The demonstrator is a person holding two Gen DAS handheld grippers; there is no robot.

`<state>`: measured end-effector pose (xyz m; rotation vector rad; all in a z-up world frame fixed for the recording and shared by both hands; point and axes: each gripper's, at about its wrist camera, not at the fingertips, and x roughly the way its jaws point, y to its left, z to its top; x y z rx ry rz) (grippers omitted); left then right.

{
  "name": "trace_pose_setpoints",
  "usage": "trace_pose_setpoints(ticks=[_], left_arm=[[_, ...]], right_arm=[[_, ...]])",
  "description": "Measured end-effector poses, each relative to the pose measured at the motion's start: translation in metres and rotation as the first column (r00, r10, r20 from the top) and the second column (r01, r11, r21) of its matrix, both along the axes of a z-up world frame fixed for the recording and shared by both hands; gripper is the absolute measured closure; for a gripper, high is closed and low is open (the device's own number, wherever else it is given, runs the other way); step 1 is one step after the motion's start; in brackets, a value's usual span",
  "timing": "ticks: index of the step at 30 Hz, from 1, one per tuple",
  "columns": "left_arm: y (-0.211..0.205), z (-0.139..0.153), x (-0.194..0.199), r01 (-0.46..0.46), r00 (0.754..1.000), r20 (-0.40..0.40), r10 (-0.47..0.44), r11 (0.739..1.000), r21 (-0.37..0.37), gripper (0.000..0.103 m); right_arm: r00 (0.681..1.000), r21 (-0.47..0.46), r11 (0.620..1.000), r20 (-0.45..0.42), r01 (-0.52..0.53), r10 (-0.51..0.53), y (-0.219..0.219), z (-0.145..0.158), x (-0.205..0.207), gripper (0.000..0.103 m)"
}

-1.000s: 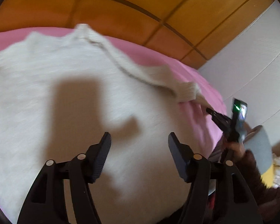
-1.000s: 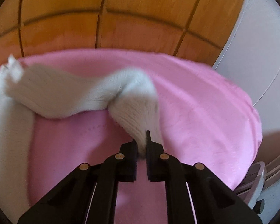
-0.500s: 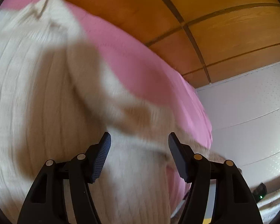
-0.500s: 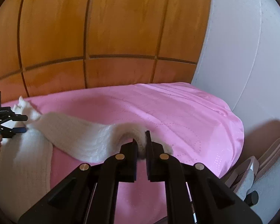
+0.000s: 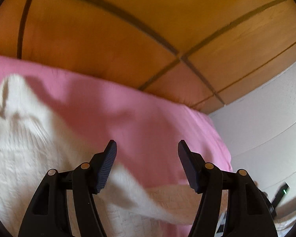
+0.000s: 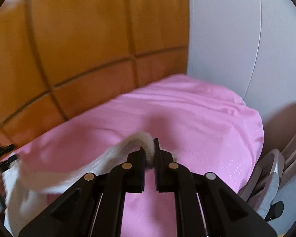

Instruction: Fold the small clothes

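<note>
A white knit sweater (image 5: pixel 23 154) lies on a pink bedsheet (image 5: pixel 128 118). Its sleeve (image 5: pixel 167 203) stretches to the right below my left gripper (image 5: pixel 147 152), which is open and empty above the sweater's right side. In the right wrist view my right gripper (image 6: pixel 149 150) is shut on the sleeve's cuff (image 6: pixel 146 140) and holds it lifted above the pink sheet (image 6: pixel 197 122). The sleeve (image 6: pixel 79 169) trails left to the sweater body (image 6: pixel 15 201). The left gripper shows blurred at the left edge (image 6: pixel 0 156).
An orange wooden panelled wall (image 5: pixel 128 29) stands behind the bed. A white wall (image 6: pixel 236 39) is at the right. Grey and brown furniture parts (image 6: pixel 272 167) stand beside the bed's right edge. The right gripper's body with a green light (image 5: pixel 282 192) shows low right.
My right gripper has lifted the sleeve cuff and carried it up and away from the sheet. My left gripper has swung right, from over the sweater body toward its sleeve side, still open.
</note>
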<state>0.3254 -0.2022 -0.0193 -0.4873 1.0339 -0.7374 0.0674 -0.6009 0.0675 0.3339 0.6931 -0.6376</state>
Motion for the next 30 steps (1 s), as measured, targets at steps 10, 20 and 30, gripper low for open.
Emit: trace_pose_setpoints(ticks=[10,20,30], left_arm=[[0.086,0.003,-0.032,-0.130,0.988,0.093,0.123,0.989,0.070,0.040],[0.183,-0.033,-0.087,-0.251,0.968,0.063,0.244,0.960,0.124,0.040],[0.256,-0.054,-0.139,-0.396,0.915,0.004,0.403,0.896,0.199,0.040]], right_arm=[[0.948,0.050,0.992,-0.302,0.118,-0.097,-0.078,-0.037,0.143,0.097],[0.992,0.334,0.935,-0.004,0.121,-0.127,-0.065,-0.074,0.122,0.049],[0.993,0.597,0.802,0.093,0.000,-0.070,-0.015,-0.168,0.120,0.069]])
